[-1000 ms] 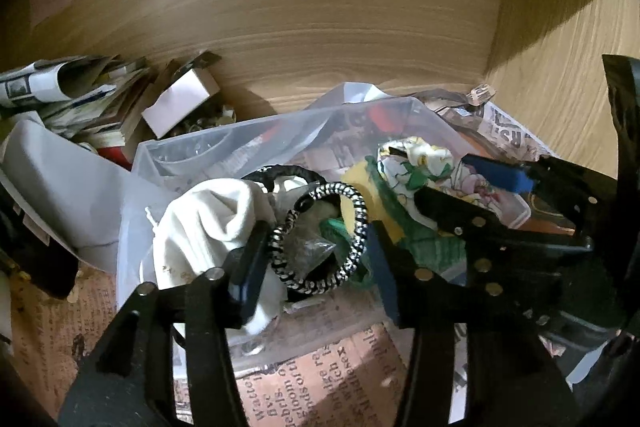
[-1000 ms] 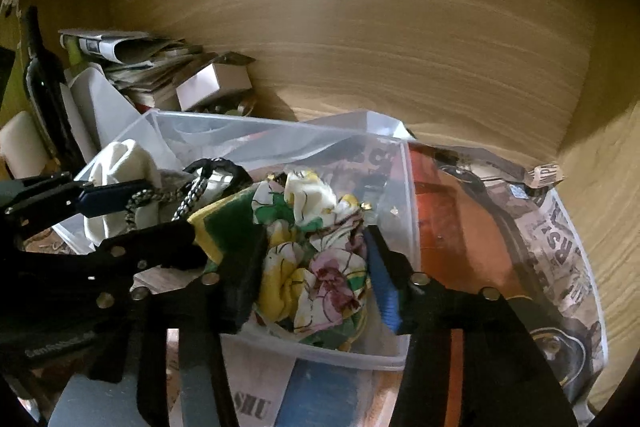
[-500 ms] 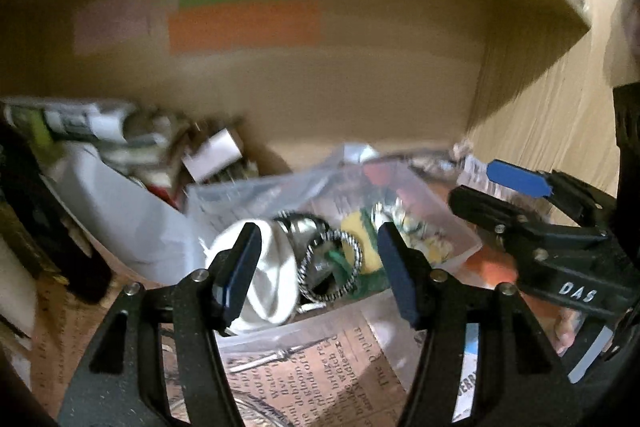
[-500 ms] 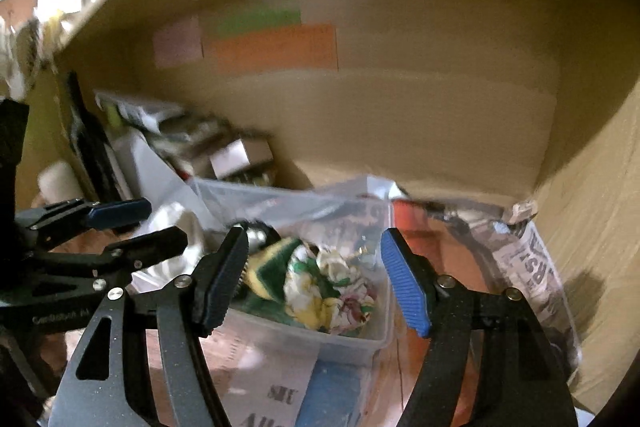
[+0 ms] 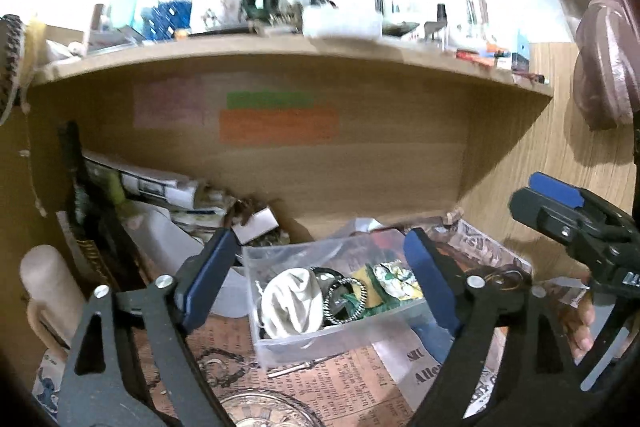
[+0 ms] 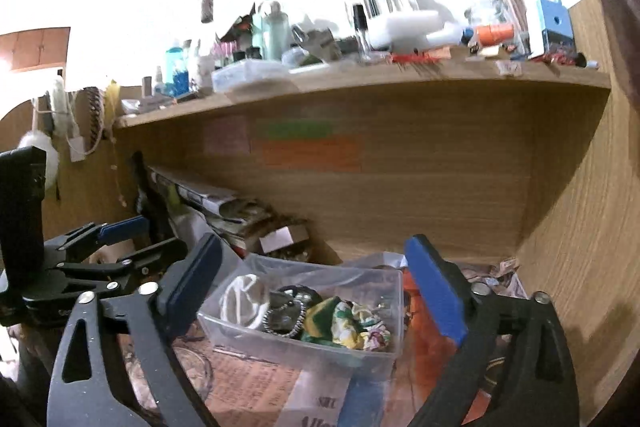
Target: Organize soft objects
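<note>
A clear plastic box (image 5: pixel 332 341) (image 6: pixel 304 353) stands on newspaper inside a wooden cubby. In it lie a white cloth (image 5: pixel 294 301) (image 6: pixel 240 301), a black-and-white braided ring (image 5: pixel 345 301) (image 6: pixel 284 319) and a floral green-and-yellow cloth (image 5: pixel 390 281) (image 6: pixel 348 325). My left gripper (image 5: pixel 320 281) is open and empty, held back from the box. My right gripper (image 6: pixel 316 287) is open and empty, also back from the box. Each gripper shows in the other's view, the right one (image 5: pixel 568 211) and the left one (image 6: pixel 108 247).
Stacked newspapers and a small white box (image 5: pixel 256 227) lie at the back left of the cubby. Coloured paper notes (image 5: pixel 280 125) hang on the back wall. The shelf above (image 6: pixel 360 79) is crowded with bottles and jars. A glass dish (image 5: pixel 264 411) sits in front.
Both grippers have pulled back and up from the box, so the whole cubby and the shelf above come into view. Both stay open and empty.
</note>
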Tool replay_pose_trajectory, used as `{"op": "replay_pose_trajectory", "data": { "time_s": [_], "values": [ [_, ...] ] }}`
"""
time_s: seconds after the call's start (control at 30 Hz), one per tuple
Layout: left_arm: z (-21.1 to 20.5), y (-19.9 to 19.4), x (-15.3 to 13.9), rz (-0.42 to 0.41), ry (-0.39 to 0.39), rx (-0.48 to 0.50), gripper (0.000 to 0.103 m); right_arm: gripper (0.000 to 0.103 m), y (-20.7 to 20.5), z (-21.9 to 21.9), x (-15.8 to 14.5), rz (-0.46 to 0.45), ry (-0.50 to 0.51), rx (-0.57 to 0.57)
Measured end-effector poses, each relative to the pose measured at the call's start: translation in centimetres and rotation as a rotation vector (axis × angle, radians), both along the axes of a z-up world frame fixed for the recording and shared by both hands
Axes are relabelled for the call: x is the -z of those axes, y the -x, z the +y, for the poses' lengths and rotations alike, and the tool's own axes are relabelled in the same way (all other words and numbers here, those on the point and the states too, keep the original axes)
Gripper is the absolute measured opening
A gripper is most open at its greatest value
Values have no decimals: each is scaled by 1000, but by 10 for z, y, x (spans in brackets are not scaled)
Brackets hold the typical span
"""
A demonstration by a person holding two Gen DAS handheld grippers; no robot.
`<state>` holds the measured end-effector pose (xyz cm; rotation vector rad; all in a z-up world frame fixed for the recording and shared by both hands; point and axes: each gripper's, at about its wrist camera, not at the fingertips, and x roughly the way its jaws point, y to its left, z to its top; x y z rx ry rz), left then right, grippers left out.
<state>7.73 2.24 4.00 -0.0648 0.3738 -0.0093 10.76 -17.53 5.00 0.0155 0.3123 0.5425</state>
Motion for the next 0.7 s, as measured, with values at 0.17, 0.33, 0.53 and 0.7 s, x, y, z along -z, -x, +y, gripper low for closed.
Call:
{"op": "replay_pose_trajectory", "data": {
  "time_s": [0.17,0.33,0.53,0.7],
  "values": [
    [1,21,-7,-42,-2,-21,100,103,12,6,-3,-24,1,9],
    [2,28,-9,-53,0,-23,102,103,21,7,-3,-23,7,5],
    [2,32,-8,-57,2,-20,102,103,27,8,-3,-28,12,9],
    [0,34,-9,-62,-3,-21,103,103,29,6,-3,-26,7,11]
  ]
}}
